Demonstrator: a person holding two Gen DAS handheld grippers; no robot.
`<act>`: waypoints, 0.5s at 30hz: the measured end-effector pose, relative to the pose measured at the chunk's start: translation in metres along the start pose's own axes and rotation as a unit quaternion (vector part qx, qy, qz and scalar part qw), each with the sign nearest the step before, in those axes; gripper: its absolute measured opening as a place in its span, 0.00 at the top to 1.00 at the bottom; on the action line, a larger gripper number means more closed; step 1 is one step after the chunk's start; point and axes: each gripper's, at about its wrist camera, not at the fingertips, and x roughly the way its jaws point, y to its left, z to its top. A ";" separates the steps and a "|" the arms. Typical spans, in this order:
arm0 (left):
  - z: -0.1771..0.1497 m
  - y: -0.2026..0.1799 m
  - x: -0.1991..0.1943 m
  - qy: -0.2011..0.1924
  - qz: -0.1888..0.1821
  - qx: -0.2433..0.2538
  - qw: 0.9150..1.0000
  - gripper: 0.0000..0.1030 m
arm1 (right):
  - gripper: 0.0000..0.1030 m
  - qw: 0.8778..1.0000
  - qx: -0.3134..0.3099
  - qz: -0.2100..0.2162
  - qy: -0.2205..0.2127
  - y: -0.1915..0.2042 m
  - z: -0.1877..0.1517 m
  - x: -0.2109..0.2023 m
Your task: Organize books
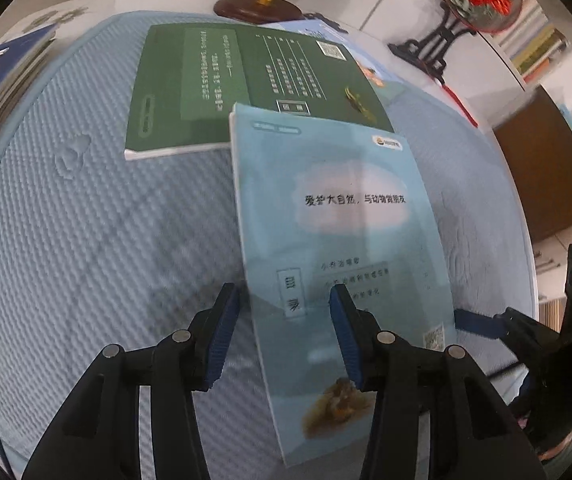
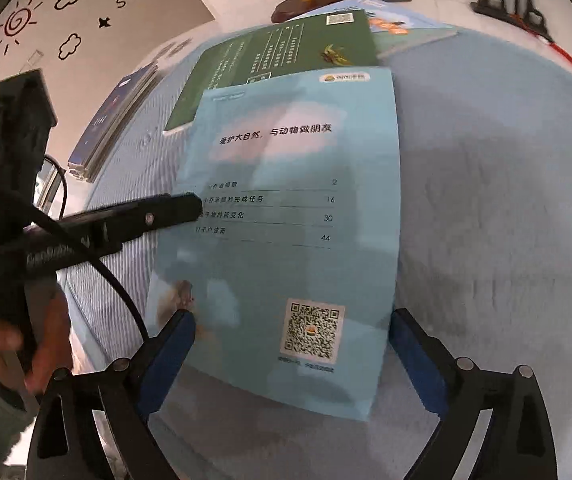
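Light blue book [image 2: 286,220]: thin, flexing, looking slippery; probably best taken by its 6 o'clock edge.
Left gripper [image 1: 286,336]: jaws straddling its spine edge; grip unclear.
Right gripper [image 2: 292,344]: jaws spread, not pressing.

light blue book [image 1: 342,240]: paper cover, smooth, glossy sheen
green book [image 1: 246,80]: paper cover, smooth, matt
mat [image 1: 86,240]: pale blue cloth, ribbed weave
left tongs [image 1: 282,320]: matt black plastic, ridged blue pads, metal pins
globe base [image 1: 254,10]: glossy dark wood
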 end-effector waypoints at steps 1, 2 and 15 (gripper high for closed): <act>-0.003 0.000 -0.002 0.002 0.001 0.005 1.000 0.58 | 0.15 1.000 0.020 -0.006 -0.009 -0.006 0.003 -0.002; -0.006 -0.001 -0.003 0.004 0.003 0.009 1.000 0.58 | 0.15 0.999 0.034 -0.005 -0.016 -0.011 0.007 -0.002; -0.024 0.016 -0.011 0.000 -0.053 -0.036 0.998 0.58 | 0.13 0.986 0.093 0.136 -0.031 -0.015 0.052 -0.006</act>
